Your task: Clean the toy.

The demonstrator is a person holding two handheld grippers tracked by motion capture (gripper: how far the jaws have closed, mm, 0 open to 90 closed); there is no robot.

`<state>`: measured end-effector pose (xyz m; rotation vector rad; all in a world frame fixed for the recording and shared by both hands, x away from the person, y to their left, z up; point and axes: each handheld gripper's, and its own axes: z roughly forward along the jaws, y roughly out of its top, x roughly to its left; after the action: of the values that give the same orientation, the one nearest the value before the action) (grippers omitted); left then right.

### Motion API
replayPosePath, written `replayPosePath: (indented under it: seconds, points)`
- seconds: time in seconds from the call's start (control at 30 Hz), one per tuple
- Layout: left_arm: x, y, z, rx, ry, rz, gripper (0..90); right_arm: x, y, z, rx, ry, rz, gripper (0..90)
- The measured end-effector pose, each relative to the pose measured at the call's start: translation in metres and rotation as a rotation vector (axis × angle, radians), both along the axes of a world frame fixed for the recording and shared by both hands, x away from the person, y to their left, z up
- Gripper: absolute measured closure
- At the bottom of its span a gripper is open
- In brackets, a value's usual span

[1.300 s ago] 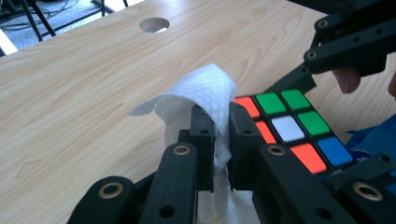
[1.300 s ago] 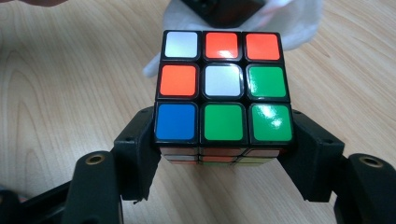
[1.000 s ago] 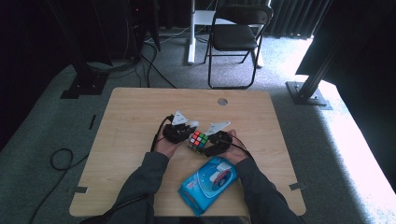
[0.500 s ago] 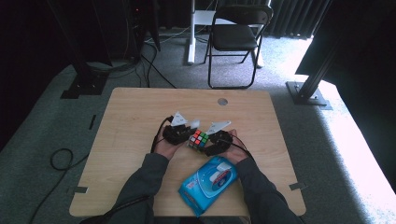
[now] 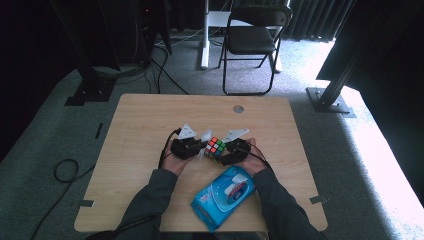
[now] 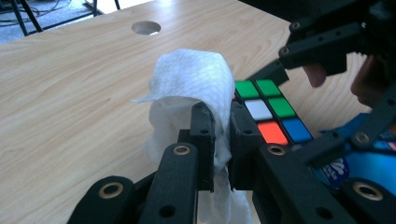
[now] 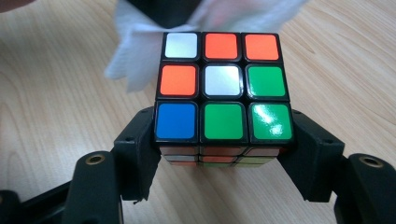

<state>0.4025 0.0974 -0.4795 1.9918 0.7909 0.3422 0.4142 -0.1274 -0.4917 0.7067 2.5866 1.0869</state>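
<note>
A scrambled puzzle cube (image 7: 223, 88) sits between the jaws of my right gripper (image 7: 223, 142), which is shut on its two sides just above the table. In the high view the cube (image 5: 215, 147) is at the table's middle, between both hands. My left gripper (image 6: 222, 128) is shut on a folded white wipe (image 6: 194, 84), and the wipe rests against the cube's (image 6: 271, 112) far side. The wipe (image 7: 140, 51) shows behind the cube in the right gripper view. From above, the left gripper (image 5: 200, 149) and the right gripper (image 5: 225, 152) face each other across the cube.
A blue pack of wet wipes (image 5: 224, 196) lies near the table's front edge, between the forearms. The wooden table (image 5: 140, 125) has a round cable hole (image 5: 238, 108) at the back. A folding chair (image 5: 252, 40) stands beyond the table.
</note>
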Motion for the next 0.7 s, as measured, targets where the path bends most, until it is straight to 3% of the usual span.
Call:
replayPosePath:
  seconds: [0.37, 0.7]
  points:
    - [0.0027, 0.003, -0.003, 0.012, 0.013, 0.008, 82.5, -0.0015, -0.0004, 0.0065, 0.032, -0.011, 0.018, 34.5]
    - [0.0078, 0.0054, 0.0021, -0.027, 0.023, 0.013, 82.5, -0.0075, 0.0042, 0.0093, 0.054, -0.024, 0.078, 34.5]
